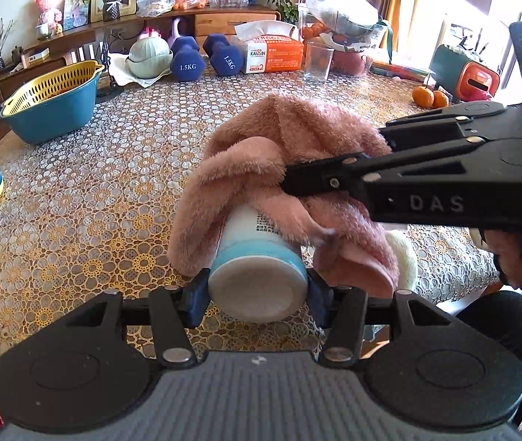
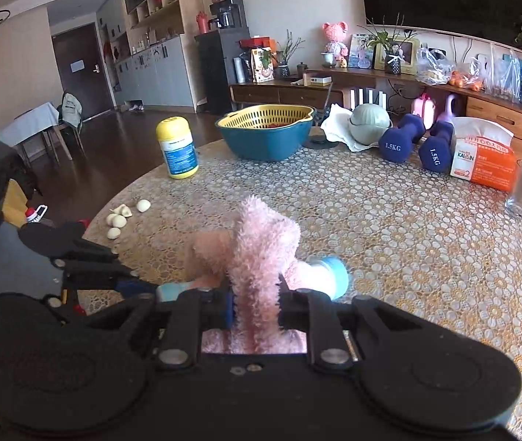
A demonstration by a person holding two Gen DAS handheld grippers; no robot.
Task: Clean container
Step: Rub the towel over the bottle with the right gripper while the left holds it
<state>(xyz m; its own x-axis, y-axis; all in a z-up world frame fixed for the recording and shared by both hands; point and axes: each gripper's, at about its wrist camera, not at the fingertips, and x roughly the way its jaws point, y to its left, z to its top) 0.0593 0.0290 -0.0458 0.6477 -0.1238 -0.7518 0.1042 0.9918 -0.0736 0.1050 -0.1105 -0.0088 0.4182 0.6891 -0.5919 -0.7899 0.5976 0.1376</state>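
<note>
Pink cloth [image 2: 261, 257] hides the container's [image 1: 257, 286] base; left view shows it.

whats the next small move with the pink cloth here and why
Probably slide the right hand-held gripper, shut on the pink cloth, further along the white container. The left hand-held gripper clamps its base, and the cloth drapes only its upper part, so the blue band near the base looks unwiped.

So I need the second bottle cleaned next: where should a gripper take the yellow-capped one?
Grip the yellow-capped bottle across its straight labelled body, coming in level from the table's open side. It stands upright with nothing touching it; the rounded cap looks likelier to slip.
</note>
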